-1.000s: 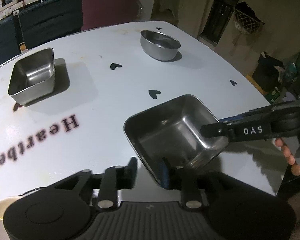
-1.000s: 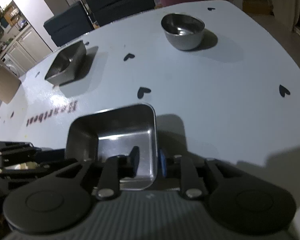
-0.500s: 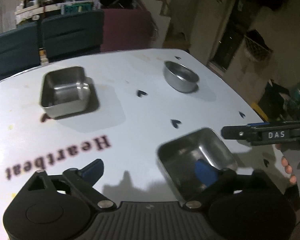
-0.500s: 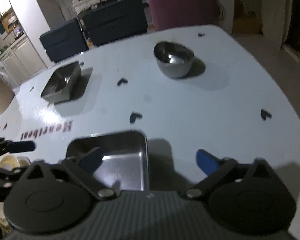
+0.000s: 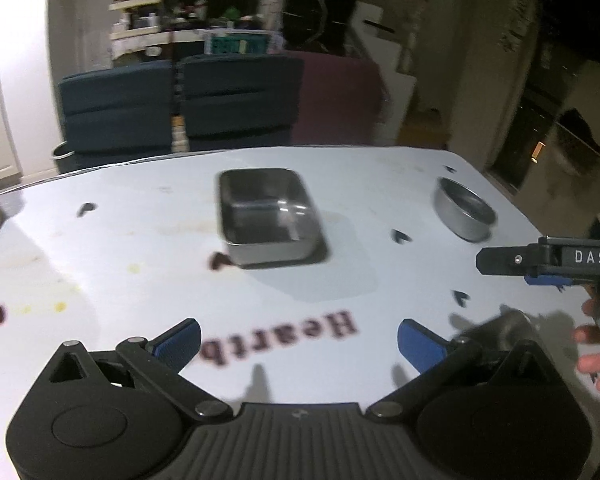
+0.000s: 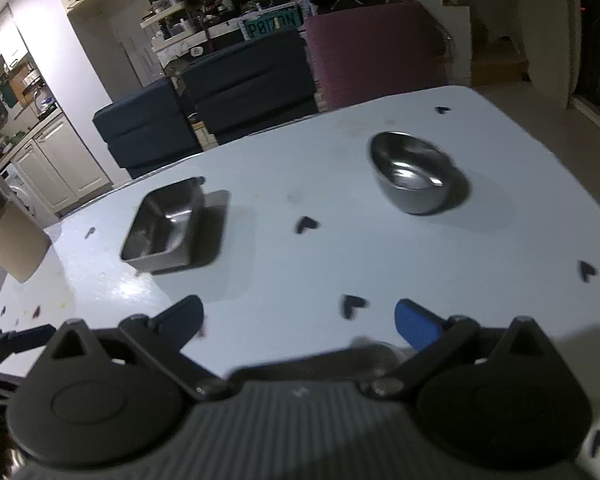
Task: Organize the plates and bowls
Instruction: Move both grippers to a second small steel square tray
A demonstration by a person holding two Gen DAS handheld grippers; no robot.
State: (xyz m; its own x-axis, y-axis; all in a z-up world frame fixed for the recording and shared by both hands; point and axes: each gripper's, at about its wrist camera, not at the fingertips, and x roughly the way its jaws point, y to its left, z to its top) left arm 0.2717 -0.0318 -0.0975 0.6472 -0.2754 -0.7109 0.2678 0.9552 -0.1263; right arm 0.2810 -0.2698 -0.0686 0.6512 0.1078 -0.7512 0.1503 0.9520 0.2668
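A square steel dish [image 5: 266, 214] sits on the white table, far from my left gripper [image 5: 298, 344], which is open and empty above the "Heartbeat" lettering. The dish also shows in the right wrist view [image 6: 164, 226]. A round steel bowl [image 5: 464, 208] stands at the back right; it shows in the right wrist view [image 6: 414, 172] too. My right gripper [image 6: 298, 320] is open and empty; it appears at the right edge of the left wrist view [image 5: 548, 264]. A second square steel dish [image 5: 504, 324] lies just behind my left gripper's right finger, mostly hidden and blurred.
The white table [image 5: 100, 264] has black heart marks and stains. Dark blue chairs [image 5: 180, 104] and a maroon chair [image 5: 340, 96] stand behind its far edge. A cardboard box [image 6: 14, 240] is at the left in the right wrist view.
Both grippers let go of the near square dish, opened wide and rose up and back. The dish has dropped almost out of both views.
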